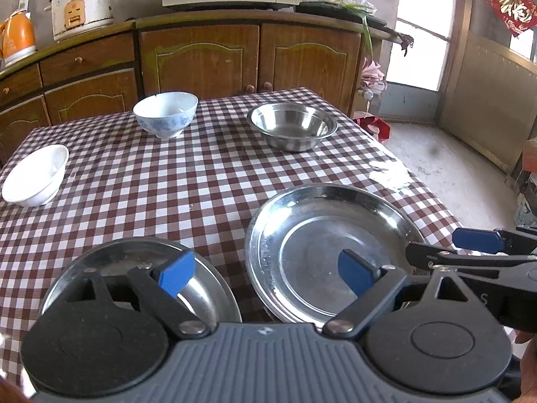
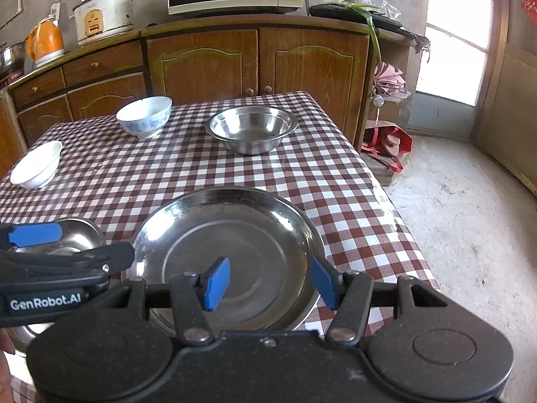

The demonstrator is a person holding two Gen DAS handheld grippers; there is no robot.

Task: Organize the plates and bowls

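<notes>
While both sets of jaws hung wide and empty, the right gripper (image 2: 268, 283) sat right over the big steel plate (image 2: 231, 235), nearer than the left gripper (image 1: 265, 277).

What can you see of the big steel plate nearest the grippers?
The large steel plate is round, shallow and looks like stainless steel, with a flat centre, a sloping wall, a raised rim and dull smudges. It is empty and lies upright and flat on the checked tablecloth at the table's near right. The right gripper is open above it; whether its fingers touch the plate is unclear. A smaller steel dish sits beside it, apart.
</notes>
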